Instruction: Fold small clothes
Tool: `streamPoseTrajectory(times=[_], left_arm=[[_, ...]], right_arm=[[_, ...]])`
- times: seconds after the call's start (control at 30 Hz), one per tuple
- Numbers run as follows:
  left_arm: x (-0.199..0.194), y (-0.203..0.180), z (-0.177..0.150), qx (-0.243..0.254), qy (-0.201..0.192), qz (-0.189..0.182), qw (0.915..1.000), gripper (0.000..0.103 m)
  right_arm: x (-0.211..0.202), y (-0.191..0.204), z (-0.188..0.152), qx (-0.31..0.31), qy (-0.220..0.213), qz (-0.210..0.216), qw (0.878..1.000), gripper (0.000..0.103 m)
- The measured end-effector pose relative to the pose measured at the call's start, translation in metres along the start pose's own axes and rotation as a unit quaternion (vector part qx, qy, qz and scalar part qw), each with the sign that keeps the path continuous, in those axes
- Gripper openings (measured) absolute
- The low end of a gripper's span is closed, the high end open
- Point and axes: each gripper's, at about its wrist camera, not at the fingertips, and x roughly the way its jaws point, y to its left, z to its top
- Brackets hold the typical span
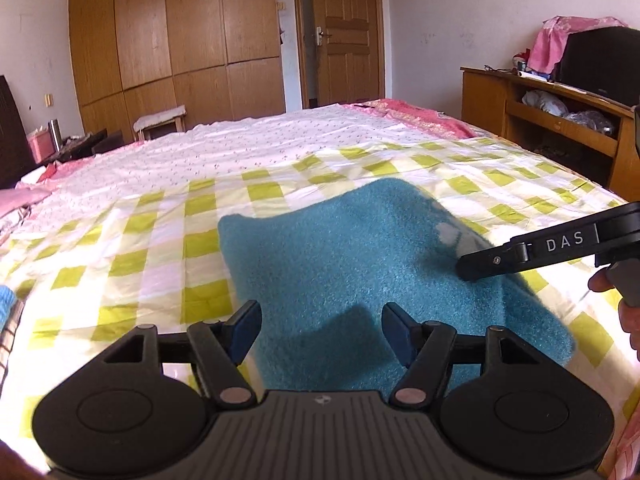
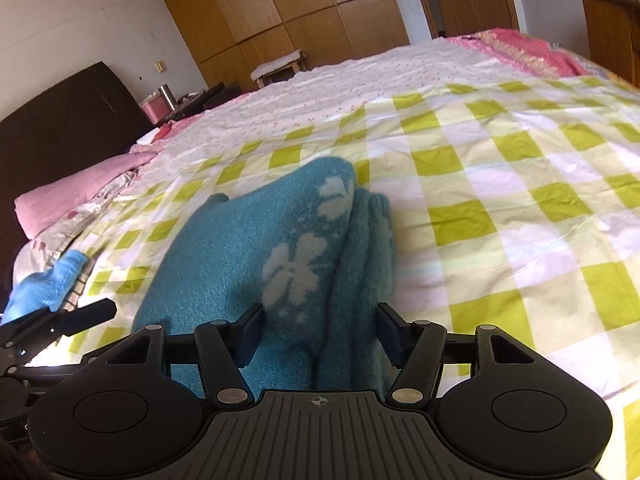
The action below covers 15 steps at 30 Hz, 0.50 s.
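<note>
- teal cloth (image 1: 360,264) lies on the bed (image 1: 160,240), on its green-checked sheet, partly folded; its pale flower print shows at the right side, where a doubled layer bunches up (image 2: 360,248).
- left gripper (image 1: 318,332) is spread, its blue pads either side of the cloth's near edge; the pads do not seem to press on it, so i judge it released.
- right gripper (image 2: 320,334) has cloth rising between its jaws; whether the pads actually pinch it i cannot tell, since the fabric seems to stand a little clear of each pad.
- in the left wrist view the right gripper's finger (image 1: 492,260) reaches in from the right and its tip lies over the cloth's right part.
- the relation that matters: the cloth runs forward and away from both grippers, long axis roughly along their pointing line, and the raised fold sits on the right, nearer the right gripper.
- a lighter blue item (image 2: 48,284) lies well apart at the left bed edge.
</note>
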Motion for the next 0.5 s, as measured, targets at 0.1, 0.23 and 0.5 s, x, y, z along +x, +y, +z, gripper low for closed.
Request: streamPoseTrajectory(times=[0.1, 0.23, 0.5], left_arm=[[0.004, -0.003, 0.005, 0.004, -0.007, 0.001, 1.0, 0.07], [0.015, -0.004, 0.01, -0.004, 0.002, 0.005, 1.0, 0.07], [0.019, -0.013, 0.012, 0.003, 0.009, 0.006, 0.9999, 0.07]], right_arm=[[-0.007, 0.007, 0.001, -0.028, -0.022, -0.029, 0.999, 0.057], [-0.016, 0.02, 0.003, -0.053, -0.06, -0.059, 0.995, 0.052], [0.015, 0.032, 0.019, -0.06, -0.051, -0.002, 0.997, 0.029]])
